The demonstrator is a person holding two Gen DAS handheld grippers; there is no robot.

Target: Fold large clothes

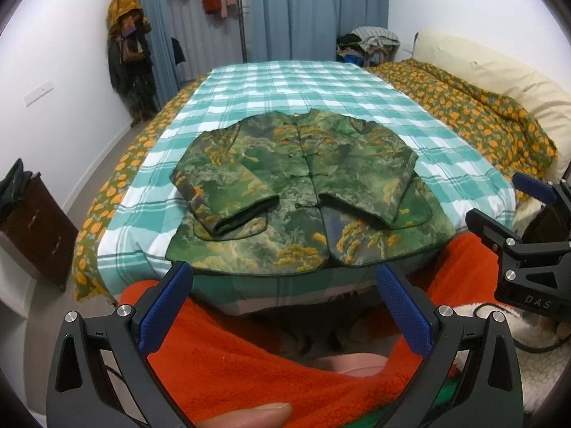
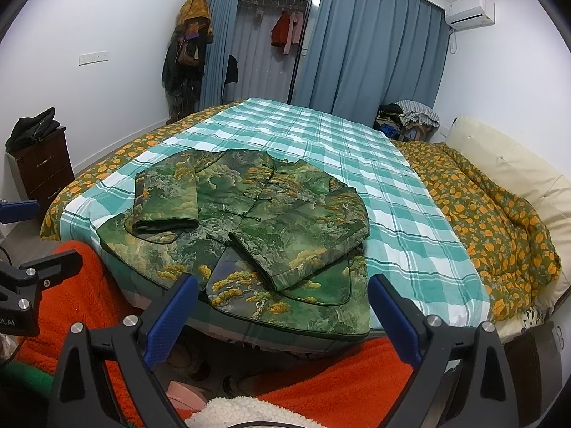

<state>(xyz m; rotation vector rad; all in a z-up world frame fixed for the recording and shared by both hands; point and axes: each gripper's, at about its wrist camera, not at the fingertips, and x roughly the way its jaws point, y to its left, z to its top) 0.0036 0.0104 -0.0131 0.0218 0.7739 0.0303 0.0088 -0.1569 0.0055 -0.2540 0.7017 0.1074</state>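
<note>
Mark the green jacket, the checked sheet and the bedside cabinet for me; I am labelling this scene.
green jacket (image 1: 303, 178): left wrist view, buttoned front.
checked sheet (image 2: 339, 142): right wrist view, bare middle.
bedside cabinet (image 2: 43, 167): right wrist view, drawer front.

bed (image 2: 421, 221) with teal checked sheet; orange-flowered quilt (image 2: 499, 221) bunched along its right side; cream headboard (image 2: 506, 167); blue curtains (image 2: 374, 50); dark wooden drawers (image 2: 43, 167) at left; air conditioner (image 2: 469, 9) on wall; coats (image 2: 185, 57) hung in corner; orange fleece (image 2: 342, 378) in foreground.
</note>
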